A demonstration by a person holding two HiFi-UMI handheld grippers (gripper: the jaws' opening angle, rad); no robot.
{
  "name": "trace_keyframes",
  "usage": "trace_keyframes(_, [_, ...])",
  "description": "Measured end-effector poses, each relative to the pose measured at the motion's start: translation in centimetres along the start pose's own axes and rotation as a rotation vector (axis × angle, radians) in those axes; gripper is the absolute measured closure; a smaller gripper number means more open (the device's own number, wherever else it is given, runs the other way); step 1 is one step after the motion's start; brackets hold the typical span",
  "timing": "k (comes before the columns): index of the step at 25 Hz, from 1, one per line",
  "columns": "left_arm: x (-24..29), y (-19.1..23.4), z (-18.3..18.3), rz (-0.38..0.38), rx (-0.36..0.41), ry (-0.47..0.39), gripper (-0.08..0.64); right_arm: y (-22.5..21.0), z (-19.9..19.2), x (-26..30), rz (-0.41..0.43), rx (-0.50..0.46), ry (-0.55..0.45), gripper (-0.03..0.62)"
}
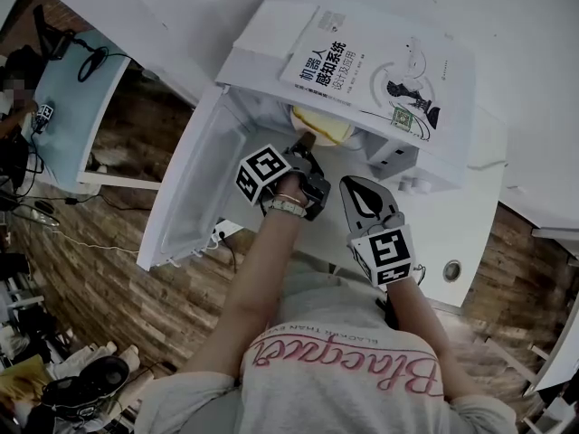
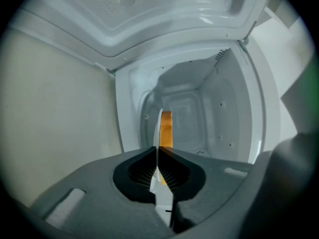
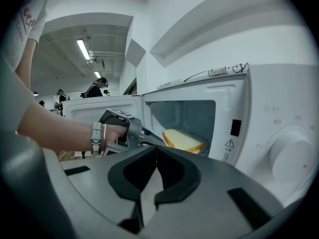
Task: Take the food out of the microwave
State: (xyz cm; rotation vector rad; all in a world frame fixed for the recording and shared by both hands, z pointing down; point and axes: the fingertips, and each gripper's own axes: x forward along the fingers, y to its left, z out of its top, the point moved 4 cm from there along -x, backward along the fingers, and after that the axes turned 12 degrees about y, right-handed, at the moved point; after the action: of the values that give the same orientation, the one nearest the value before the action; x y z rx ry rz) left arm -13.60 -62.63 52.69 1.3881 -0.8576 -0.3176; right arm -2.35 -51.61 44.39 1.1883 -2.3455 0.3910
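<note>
A yellow slice of bread (image 1: 321, 125) lies on a white plate inside the open white microwave (image 1: 271, 34). My left gripper (image 1: 308, 143) reaches into the opening. In the left gripper view its jaws are shut (image 2: 157, 151) on the plate's thin white rim (image 2: 158, 128), seen edge-on, with the bread's orange crust (image 2: 166, 128) just behind. The right gripper view shows the bread (image 3: 182, 139) and the left gripper (image 3: 149, 136) at its near edge. My right gripper (image 1: 360, 191) hangs in front of the microwave's control panel, shut (image 3: 155, 151) with nothing between its jaws.
The microwave door (image 1: 194, 183) stands swung open to the left. A book (image 1: 380, 61) lies on the microwave's top. The control dial (image 3: 291, 151) is at the right of the opening. A blue-topped desk (image 1: 68, 107) stands far left.
</note>
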Motion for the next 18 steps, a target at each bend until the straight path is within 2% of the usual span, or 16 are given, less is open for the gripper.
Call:
trace_keyframes(8, [-1.4, 0.0, -2.1, -0.089, 0.015, -0.033, 0.545, 1.0, -0.4, -2.6, -0.007, 0.015, -0.067, 0.583])
trace_keyframes(12, [-2.7, -0.3, -3.7, -0.115, 0.023, -0.04, 0.545, 1.3, -0.3, -4.6, -0.032, 0.021, -0.117, 0.583])
trace_keyframes(18, [-5.5, -0.7, -6.2, -0.147, 0.0, -0.074, 0.545, 1.9, -1.6, -6.7, -0.027, 0.029, -0.131, 0.583])
